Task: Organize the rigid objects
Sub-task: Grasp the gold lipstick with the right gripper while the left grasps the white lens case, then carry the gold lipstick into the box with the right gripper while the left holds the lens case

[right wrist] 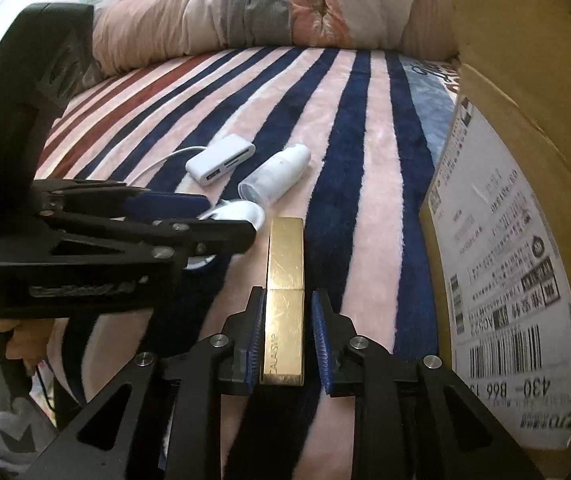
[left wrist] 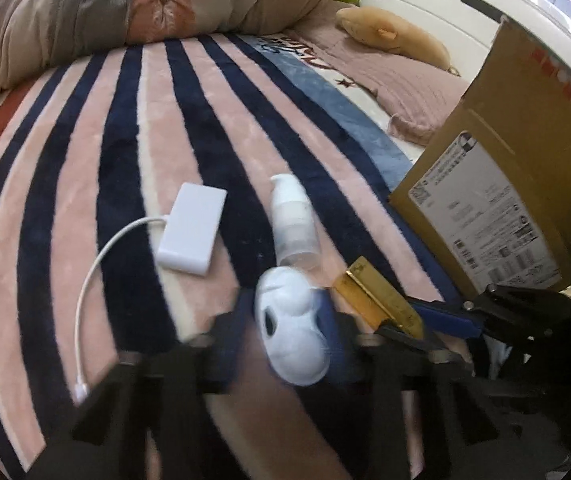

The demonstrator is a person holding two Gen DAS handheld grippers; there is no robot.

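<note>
L wrist view: left gripper (left wrist: 293, 344) clamped on a white case (left wrist: 291, 332), blue pads pressing both sides; blurry, so can't tell if it is lifted off the striped blanket (left wrist: 125, 140). Beyond it lie a white pump bottle (left wrist: 293, 220) on its side and a white hub (left wrist: 191, 230) w/ cable (left wrist: 93, 276). Gold bar (left wrist: 381, 300) just right of the case, right gripper's tips around its near end. Cardboard box (left wrist: 517, 184) stands at right.

R wrist view: right gripper (right wrist: 287, 340) jaws apart, straddling the gold bar (right wrist: 285, 300); left pad looks touching, right pad w/ a small gap. Bar flat on blanket, box (right wrist: 525, 160) close on the right. Left gripper (right wrist: 221, 216) in frame at left on the case.

Step (est.): grasp phase, both hands, likely box-bound. Next: R needs to close squarely on the bar, then lift clear of the box wall; L needs a firm hold, smooth case may slip.
</note>
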